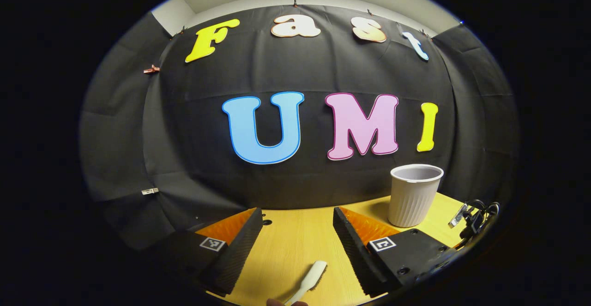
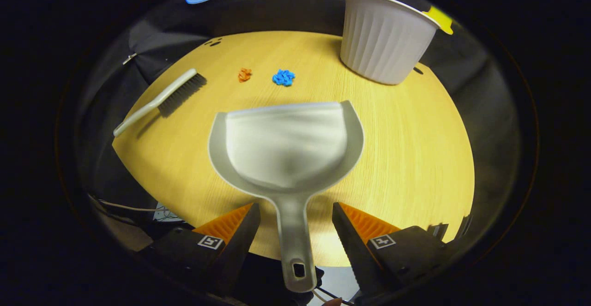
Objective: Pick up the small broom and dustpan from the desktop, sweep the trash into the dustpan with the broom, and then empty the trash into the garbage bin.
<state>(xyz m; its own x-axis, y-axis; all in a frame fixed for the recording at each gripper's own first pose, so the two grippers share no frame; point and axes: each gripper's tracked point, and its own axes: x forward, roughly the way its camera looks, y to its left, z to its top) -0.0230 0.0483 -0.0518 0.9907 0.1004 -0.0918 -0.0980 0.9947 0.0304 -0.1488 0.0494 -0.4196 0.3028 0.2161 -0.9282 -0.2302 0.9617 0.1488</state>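
Grey dustpan (image 2: 286, 144) lies on the worktop (image 2: 415, 158), handle between the right hand-held gripper's (image 2: 295, 223) open jaws. Next: close on it. Left hand-held gripper (image 1: 298, 232) gapes above the broom (image 1: 310, 278).

Left gripper view faces the wall low over the desktop (image 1: 295, 237); right gripper view looks down from above; both share the bin (image 1: 414, 195) (image 2: 383, 38) at 1 o'clock.

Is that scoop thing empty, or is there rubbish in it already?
Empty: the dustpan shows a bare pan, while the orange scrap and blue scrap lie on the desktop.
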